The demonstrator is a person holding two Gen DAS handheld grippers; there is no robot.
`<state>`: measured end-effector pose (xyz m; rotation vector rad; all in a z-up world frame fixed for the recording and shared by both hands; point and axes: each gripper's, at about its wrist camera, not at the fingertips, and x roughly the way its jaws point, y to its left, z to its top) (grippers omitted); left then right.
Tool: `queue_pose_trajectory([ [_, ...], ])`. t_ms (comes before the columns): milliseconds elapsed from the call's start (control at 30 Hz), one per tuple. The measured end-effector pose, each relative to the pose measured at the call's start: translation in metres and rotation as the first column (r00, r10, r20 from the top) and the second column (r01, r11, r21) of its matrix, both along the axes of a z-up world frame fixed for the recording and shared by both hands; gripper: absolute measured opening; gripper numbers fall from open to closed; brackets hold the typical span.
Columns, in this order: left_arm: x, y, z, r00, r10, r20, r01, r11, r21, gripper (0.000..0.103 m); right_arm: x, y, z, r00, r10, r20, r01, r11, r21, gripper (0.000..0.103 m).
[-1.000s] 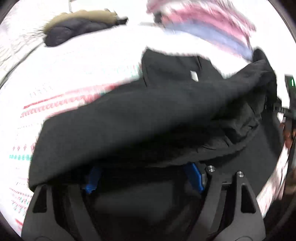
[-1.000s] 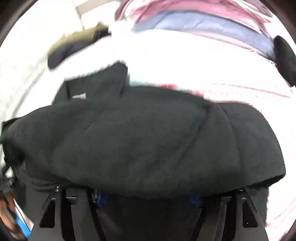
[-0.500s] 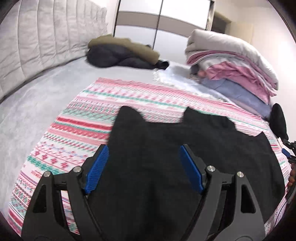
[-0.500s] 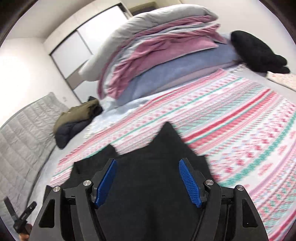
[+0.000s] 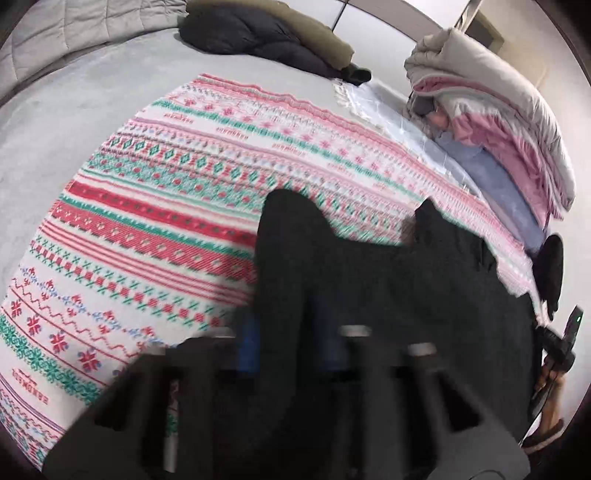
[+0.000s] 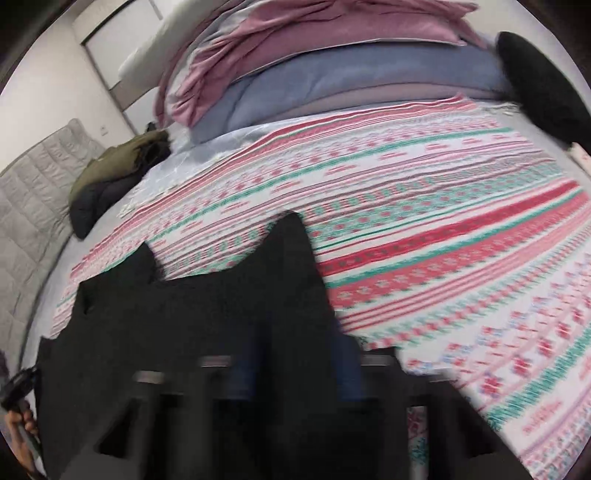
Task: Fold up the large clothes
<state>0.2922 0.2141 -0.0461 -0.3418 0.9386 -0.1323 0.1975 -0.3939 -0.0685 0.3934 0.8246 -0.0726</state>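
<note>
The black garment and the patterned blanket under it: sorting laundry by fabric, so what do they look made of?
Black garment: looks like a matte, soft knit or fleece, with no sheen; motion blur hides the weave. Patterned blanket: apparently woven or knitted, as its red, green and white bands look stitched in rows rather than printed.

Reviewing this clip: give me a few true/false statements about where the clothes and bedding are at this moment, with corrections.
1. The black garment lies on a patterned blanket. True.
2. The blanket is plain blue. False: it has pink, red and green stripes.
3. A stack of folded bedding sits at the far edge of the bed. True.
4. A dark jacket lies on top of the black garment. False: it lies apart, far across the bed.
</note>
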Motion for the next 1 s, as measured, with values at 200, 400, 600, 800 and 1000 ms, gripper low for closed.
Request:
queue_pose_trajectory([
  [200, -0.012, -0.012, 0.071, 0.973, 0.029, 0.229, -0.030, 1.000, -0.002, 0.007, -0.012, 0.019, 0.056, 0.981, -0.017, 0.193, 0.041, 0.992, -0.118, 0.006],
  [400, 0.028, -0.014, 0.077, 0.963, 0.074, 0.259, -0.085, 0.996, 0.032, 0.007, 0.027, 0.025, 0.080, 0.968, -0.057, 0.243, 0.111, 0.970, -0.215, 0.006],
  [600, 0.070, -0.016, -0.011, 0.996, 0.068, 0.054, -0.073, 0.992, 0.105, 0.007, 0.078, 0.016, 0.006, 0.996, -0.082, 0.044, 0.089, 0.978, -0.190, 0.007],
  [800, 0.072, -0.007, -0.022, 0.994, 0.112, -0.009, -0.110, 0.989, 0.096, 0.016, 0.084, 0.001, -0.009, 0.992, -0.122, -0.023, 0.119, 0.985, -0.123, 0.010],
  [1000, 0.045, -0.023, 0.030, 0.986, 0.130, 0.107, -0.148, 0.971, 0.187, 0.048, 0.064, 0.036, 0.033, 0.995, -0.088, 0.049, 0.098, 0.964, -0.246, 0.026],
])
